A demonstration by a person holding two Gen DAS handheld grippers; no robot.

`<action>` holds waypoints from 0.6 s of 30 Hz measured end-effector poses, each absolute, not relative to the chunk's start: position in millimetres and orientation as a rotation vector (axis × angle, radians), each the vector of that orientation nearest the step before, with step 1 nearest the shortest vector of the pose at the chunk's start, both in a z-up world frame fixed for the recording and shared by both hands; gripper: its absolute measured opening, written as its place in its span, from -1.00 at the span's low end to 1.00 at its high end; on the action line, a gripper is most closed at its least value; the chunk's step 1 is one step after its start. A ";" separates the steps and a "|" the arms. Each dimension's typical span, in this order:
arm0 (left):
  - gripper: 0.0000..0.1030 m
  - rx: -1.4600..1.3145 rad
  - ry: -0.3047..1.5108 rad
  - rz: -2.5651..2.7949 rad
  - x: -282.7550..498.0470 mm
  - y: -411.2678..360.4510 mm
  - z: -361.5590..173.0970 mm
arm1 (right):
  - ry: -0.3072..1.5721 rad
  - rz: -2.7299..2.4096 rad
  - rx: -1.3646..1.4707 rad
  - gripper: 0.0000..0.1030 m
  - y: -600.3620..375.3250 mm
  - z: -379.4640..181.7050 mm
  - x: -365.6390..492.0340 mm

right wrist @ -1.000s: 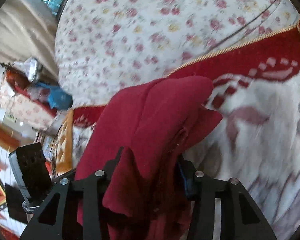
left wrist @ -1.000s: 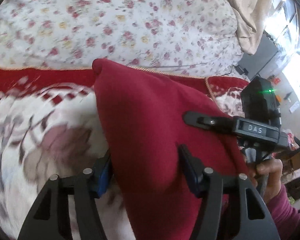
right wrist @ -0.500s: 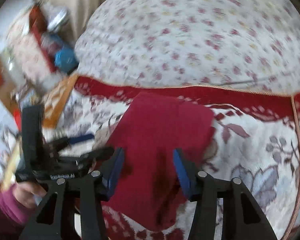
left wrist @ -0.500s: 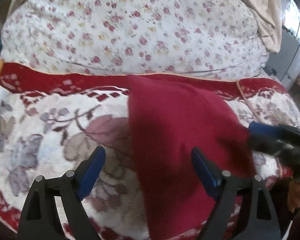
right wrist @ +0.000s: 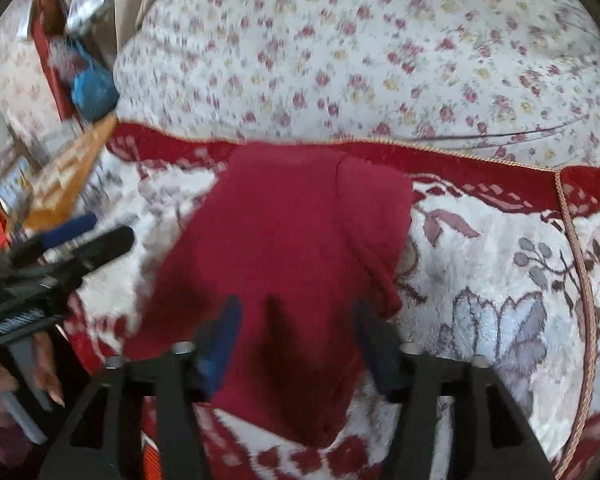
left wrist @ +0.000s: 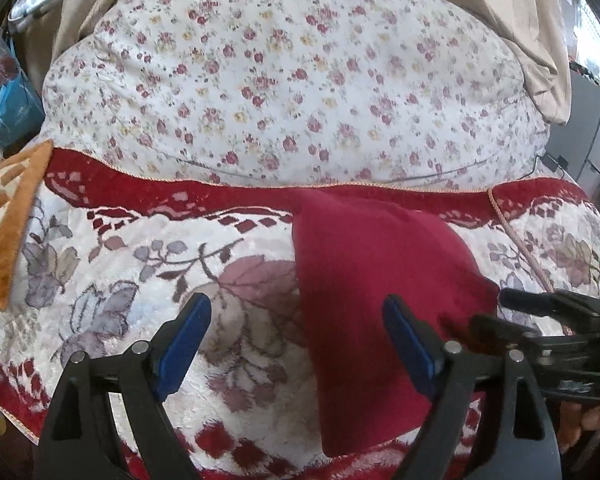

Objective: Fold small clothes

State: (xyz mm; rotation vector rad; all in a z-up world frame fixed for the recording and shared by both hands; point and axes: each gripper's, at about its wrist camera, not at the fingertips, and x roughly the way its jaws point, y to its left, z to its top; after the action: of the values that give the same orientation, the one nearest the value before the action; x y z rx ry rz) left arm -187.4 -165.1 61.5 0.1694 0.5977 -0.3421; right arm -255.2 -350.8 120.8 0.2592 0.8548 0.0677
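I count one dark red garment (left wrist: 372,300), folded, lying on one floral blanket (left wrist: 140,280), with one flowered quilt (left wrist: 280,80) at 12 o'clock. My left gripper (left wrist: 298,326) is spread wide, holding nothing. My right gripper (right wrist: 296,332) is also parted, its fingers straddling the garment's near edge, gripping nothing.

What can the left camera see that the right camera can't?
Only the left wrist view shows the beige curtain on the right and the dark cabinet. Only the right wrist view shows a raised seam on the red garment. Both show the garment lying on the flowery rug, the floral quilt, and an open left claw and right claw.
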 end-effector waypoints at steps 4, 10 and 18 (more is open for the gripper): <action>0.68 0.181 0.572 -0.345 -194.9 -169.2 67.5 | 0.824 0.023 0.291 0.53 -351.8 132.4 -264.9; 0.69 0.190 0.553 -0.366 -206.1 -177.5 70.1 | 0.830 -0.021 0.316 0.69 -352.9 133.0 -278.3; 0.87 0.203 0.594 -0.418 -210.2 -203.4 62.3 | 0.823 -0.066 0.320 0.79 -360.3 143.9 -295.4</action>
State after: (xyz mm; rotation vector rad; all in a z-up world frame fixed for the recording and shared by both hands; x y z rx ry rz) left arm -210.2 -203.4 62.3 0.2032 0.5936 -0.4183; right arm -295.4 -360.3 143.9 0.3202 0.8227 -0.0655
